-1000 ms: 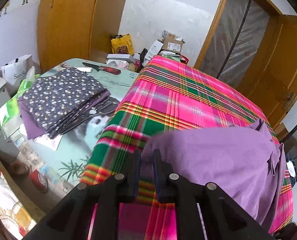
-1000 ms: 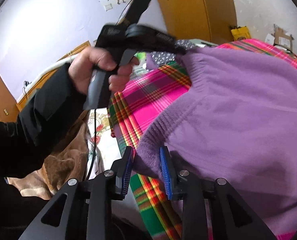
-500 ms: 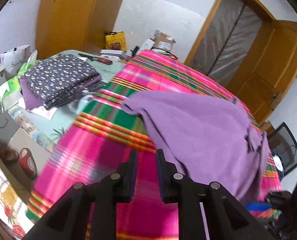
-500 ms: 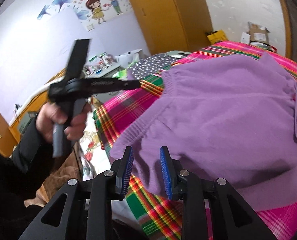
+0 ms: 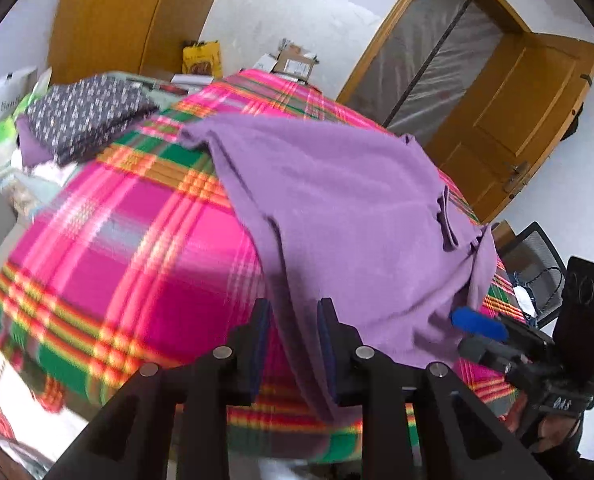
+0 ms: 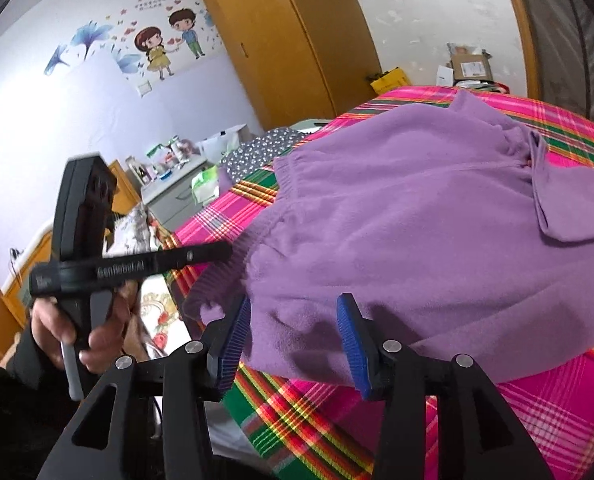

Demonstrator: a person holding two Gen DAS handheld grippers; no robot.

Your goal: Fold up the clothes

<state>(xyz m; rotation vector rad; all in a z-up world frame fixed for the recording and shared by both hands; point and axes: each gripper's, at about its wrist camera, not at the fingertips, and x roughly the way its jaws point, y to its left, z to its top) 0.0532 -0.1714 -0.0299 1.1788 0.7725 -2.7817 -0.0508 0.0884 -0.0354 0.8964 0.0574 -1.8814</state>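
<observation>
**Letting go cleanly, then squaring the sweater for the fold**

The purple sweater (image 6: 437, 216) lies spread on the plaid blanket (image 5: 129, 240) that covers the bed, with a folded dotted garment (image 5: 85, 120) stacked well apart at the far corner. Both tongs sit at its near hem. The left tongs (image 5: 293, 344) are opening; a fold of the hem hangs down between the jaws, yet the pads no longer seem to pinch it. The right tongs (image 6: 293, 336) are opening too, spread wide over the hem edge with cloth below and between them but unpressed — released, in short.

To do this step well, I would finish the release fully before drawing back, so no knit snags on a ribbed pad and drags the hem out of line. The corner near the left tongs looks bunched and droops toward the bed's edge; it wants smoothing flat before any fold.

The sweater's long axis appears to run away from the person — ribbed hem nearest, the neck and a doubled-over sleeve (image 6: 569, 204) at the far right. A lengthwise fold would follow that line.
</observation>
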